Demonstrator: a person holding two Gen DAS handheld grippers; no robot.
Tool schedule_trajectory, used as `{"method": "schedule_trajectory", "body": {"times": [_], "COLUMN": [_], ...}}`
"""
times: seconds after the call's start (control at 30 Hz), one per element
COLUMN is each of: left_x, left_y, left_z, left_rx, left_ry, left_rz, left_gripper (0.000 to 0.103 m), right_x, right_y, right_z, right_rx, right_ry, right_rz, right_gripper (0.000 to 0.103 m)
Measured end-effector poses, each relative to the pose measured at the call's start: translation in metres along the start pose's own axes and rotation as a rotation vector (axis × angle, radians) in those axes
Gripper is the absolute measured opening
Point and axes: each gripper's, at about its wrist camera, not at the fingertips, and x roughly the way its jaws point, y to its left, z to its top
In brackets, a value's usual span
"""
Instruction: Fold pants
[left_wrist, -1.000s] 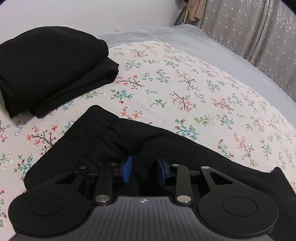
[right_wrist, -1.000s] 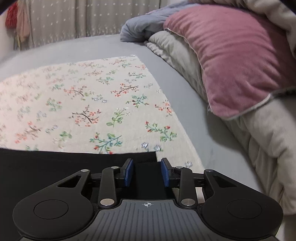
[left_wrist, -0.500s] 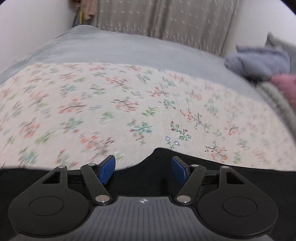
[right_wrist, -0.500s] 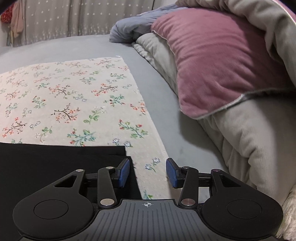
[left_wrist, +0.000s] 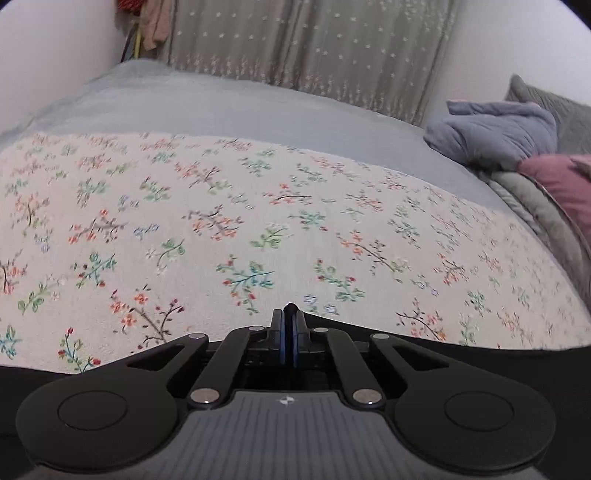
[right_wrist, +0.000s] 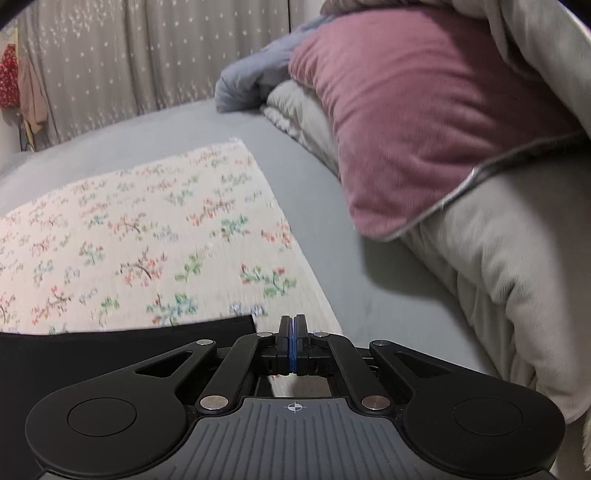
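Observation:
The black pants (left_wrist: 461, 345) lie flat on the floral cloth (left_wrist: 258, 206), stretching along the bottom of the left wrist view. My left gripper (left_wrist: 289, 314) is shut on the pants' edge, and a small tuft of black fabric pokes up between its blue pads. In the right wrist view the pants (right_wrist: 110, 347) end at a straight corner just left of my right gripper (right_wrist: 292, 325). The right gripper is shut; its pads meet beside the pants' corner, over the cloth, with no fabric seen between them.
The floral cloth lies on a grey bed sheet (right_wrist: 325, 206). A pink pillow (right_wrist: 417, 110) and beige duvet (right_wrist: 517, 277) are piled to the right. A grey-blue blanket (left_wrist: 491, 133) lies at the back. A curtain (left_wrist: 314, 44) hangs behind the bed.
Both grippers have gone from open to shut. The left one swung right, away from the folded black stack, and pinched the pants' edge. The right one shifted right, off the pants' corner.

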Motion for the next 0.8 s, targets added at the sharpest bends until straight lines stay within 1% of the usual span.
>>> {"method": "schedule_trajectory", "body": {"times": [0.07,0.1,0.17,0.2,0.3,0.37,0.4,0.47,0.5,0.53,0.63,0.67,0.73,0.8], "left_x": [0.008,0.014,0.024,0.026,0.030,0.032,0.033,0.032,0.026,0.021,-0.011,-0.025,-0.049,-0.068], "left_y": [-0.001,-0.006,-0.017,-0.020,-0.018,-0.013,-0.012,-0.011,-0.010,-0.009,-0.001,0.001,0.005,0.012], "left_z": [0.002,0.001,-0.001,-0.002,-0.002,-0.001,0.000,0.001,0.003,0.005,0.013,0.014,0.010,-0.004], "left_rx": [-0.017,-0.005,0.045,0.053,0.016,-0.009,-0.021,-0.041,-0.060,-0.082,-0.148,-0.161,-0.168,-0.192], "left_ry": [0.006,0.015,0.039,0.039,0.033,0.023,0.017,0.012,0.005,0.000,-0.043,-0.054,-0.059,-0.030], "left_rz": [0.003,0.019,0.062,0.074,0.071,0.074,0.081,0.109,0.126,0.132,0.083,0.081,0.105,0.135], "left_gripper": [0.006,0.006,0.007,0.007,0.009,0.010,0.013,0.024,0.040,0.048,0.051,0.052,0.058,0.058], "right_x": [0.002,0.006,0.014,0.016,0.012,0.006,0.001,-0.001,0.000,0.000,-0.002,-0.004,-0.011,-0.017], "right_y": [0.000,0.000,0.003,0.005,0.009,0.013,0.018,0.030,0.036,0.042,0.066,0.075,0.095,0.114], "right_z": [0.000,-0.001,-0.004,-0.005,-0.001,0.003,0.005,0.006,0.005,0.004,0.000,-0.002,-0.006,-0.011], "right_rx": [0.003,0.009,-0.010,-0.027,-0.042,-0.054,-0.074,-0.121,-0.142,-0.159,-0.236,-0.268,-0.339,-0.370], "right_ry": [0.001,0.011,0.051,0.057,0.044,0.022,0.009,0.007,0.012,0.021,0.055,0.057,0.057,0.078], "right_rz": [-0.014,-0.020,-0.025,-0.039,-0.082,-0.077,-0.062,-0.028,-0.014,0.002,0.070,0.083,0.110,0.168], "right_gripper": [0.001,0.011,0.011,0.011,0.011,0.011,0.011,0.011,0.011,0.011,0.011,0.011,0.011,0.011]}}
